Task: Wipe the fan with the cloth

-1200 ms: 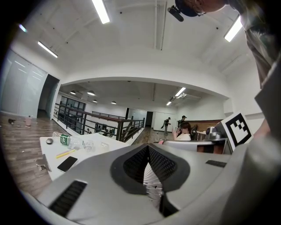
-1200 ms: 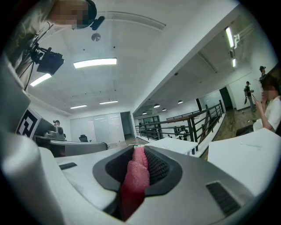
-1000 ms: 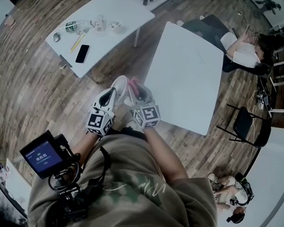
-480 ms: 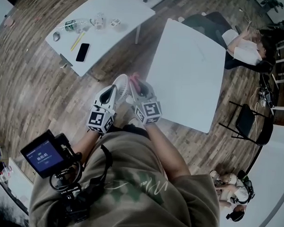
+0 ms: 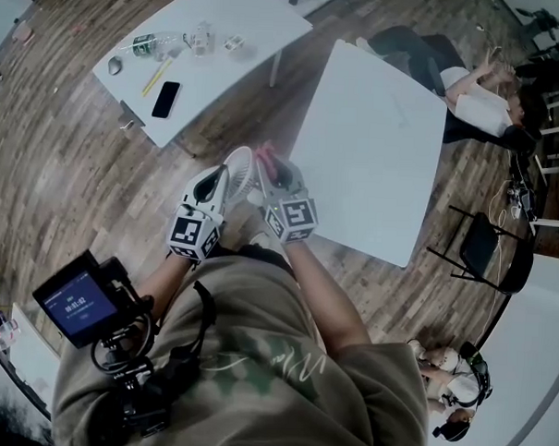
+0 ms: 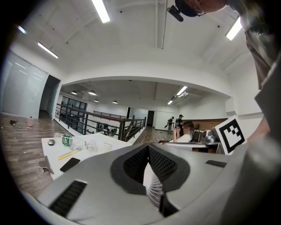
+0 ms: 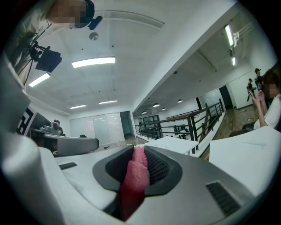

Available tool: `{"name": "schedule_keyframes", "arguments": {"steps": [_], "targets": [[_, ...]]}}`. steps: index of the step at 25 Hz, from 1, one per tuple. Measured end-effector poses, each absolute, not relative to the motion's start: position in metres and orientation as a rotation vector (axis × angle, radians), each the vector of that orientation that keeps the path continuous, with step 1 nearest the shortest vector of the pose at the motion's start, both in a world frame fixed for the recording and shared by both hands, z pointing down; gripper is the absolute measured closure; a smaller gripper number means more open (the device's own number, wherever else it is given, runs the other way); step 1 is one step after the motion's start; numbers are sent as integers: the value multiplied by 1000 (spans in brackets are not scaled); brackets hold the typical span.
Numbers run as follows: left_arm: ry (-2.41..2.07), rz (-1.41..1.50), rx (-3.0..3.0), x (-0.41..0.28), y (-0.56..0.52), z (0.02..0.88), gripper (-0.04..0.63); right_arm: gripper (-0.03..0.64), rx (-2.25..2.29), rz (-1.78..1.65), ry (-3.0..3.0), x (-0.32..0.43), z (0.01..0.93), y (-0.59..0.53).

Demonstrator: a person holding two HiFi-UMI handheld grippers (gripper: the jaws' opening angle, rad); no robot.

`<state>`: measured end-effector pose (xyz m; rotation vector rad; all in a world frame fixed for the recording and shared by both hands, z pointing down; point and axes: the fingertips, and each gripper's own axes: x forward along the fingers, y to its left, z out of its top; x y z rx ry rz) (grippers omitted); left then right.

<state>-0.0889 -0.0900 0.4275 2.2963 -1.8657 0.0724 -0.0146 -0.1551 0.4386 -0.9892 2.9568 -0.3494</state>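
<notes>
Left tongs (image 6: 148, 151) clamp what seems the fan (image 6: 152, 185); right tongs (image 7: 137, 150) pinch the pink cloth (image 7: 133, 178).

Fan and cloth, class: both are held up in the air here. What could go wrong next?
The left tongs pinch the fan by one edge above the floor; wiping pressure could knock it loose. The right tongs hold only a strip of the cloth, which may slip out.

Pink cloth (image 7: 136, 176) pinched between the right gripper (image 7: 139, 154) pads.

White fan (image 5: 237, 172) beside pink cloth (image 7: 138, 166)
</notes>
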Motion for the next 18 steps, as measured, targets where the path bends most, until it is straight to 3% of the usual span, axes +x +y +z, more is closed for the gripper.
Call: {"name": "schedule_keyframes", "arguments": {"steps": [18], "targets": [[-1882,98,2283,-92,-95,423,575,518,-935,-495,2940,-13,444,-169]]}}
